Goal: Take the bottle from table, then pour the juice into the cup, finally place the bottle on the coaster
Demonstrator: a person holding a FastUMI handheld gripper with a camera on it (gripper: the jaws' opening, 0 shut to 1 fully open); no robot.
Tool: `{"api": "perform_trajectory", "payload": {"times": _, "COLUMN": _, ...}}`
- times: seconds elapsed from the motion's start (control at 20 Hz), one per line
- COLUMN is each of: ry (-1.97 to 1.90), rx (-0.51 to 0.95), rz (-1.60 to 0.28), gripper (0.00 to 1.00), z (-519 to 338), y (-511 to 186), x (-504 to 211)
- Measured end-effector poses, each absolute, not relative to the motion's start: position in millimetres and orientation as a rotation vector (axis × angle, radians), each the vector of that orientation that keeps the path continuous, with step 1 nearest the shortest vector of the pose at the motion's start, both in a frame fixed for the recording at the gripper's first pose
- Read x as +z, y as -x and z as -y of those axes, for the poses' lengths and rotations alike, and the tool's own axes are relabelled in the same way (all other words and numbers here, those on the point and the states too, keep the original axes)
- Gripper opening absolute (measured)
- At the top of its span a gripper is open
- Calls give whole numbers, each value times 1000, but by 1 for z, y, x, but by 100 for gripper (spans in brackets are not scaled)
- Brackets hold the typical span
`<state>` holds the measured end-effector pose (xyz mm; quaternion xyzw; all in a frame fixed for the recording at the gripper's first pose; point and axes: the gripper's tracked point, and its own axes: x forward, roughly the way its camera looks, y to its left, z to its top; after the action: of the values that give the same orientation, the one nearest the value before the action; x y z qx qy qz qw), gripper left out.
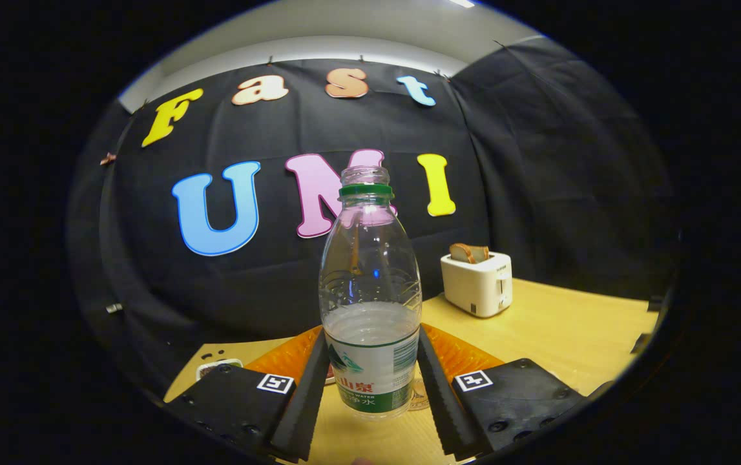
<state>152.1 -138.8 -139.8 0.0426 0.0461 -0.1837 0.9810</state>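
The jaws are closed on a clear bottle (370,303), one finger pressing each side of its labelled lower half, so the gripper (370,387) holds it upright. The bottle has no cap, a green ring at its neck, and liquid filling its lower part. An orange mat (467,355) lies on the wooden table (557,329) behind. Beyond, a white toaster (479,284) holds bread.

Cream toaster (479,284), green-collared clear bottle (370,290)
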Motion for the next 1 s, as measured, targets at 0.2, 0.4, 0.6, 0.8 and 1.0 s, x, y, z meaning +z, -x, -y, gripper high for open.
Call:
{"api": "perform_trajectory", "payload": {"times": 0.2, "ry": 37, "rx": -376, "rz": -62, "gripper": 75, "z": 148, "y": -183, "x": -143}}
{"api": "perform_trajectory", "payload": {"times": 0.4, "ry": 111, "rx": -422, "rz": -81, "gripper": 75, "z": 165, "y": -203, "x": -172}}
{"api": "perform_trajectory", "payload": {"times": 0.6, "ry": 110, "rx": -437, "rz": -114, "gripper": 76, "z": 173, "y": -217, "x": -211}}
{"api": "perform_trajectory", "payload": {"times": 0.8, "ry": 77, "rx": -482, "rz": -140, "gripper": 76, "z": 186, "y": -218, "x": -248}}
{"api": "perform_trajectory", "payload": {"times": 1.0, "ry": 57, "rx": -535, "rz": -141, "gripper": 76, "z": 202, "y": -216, "x": -270}}
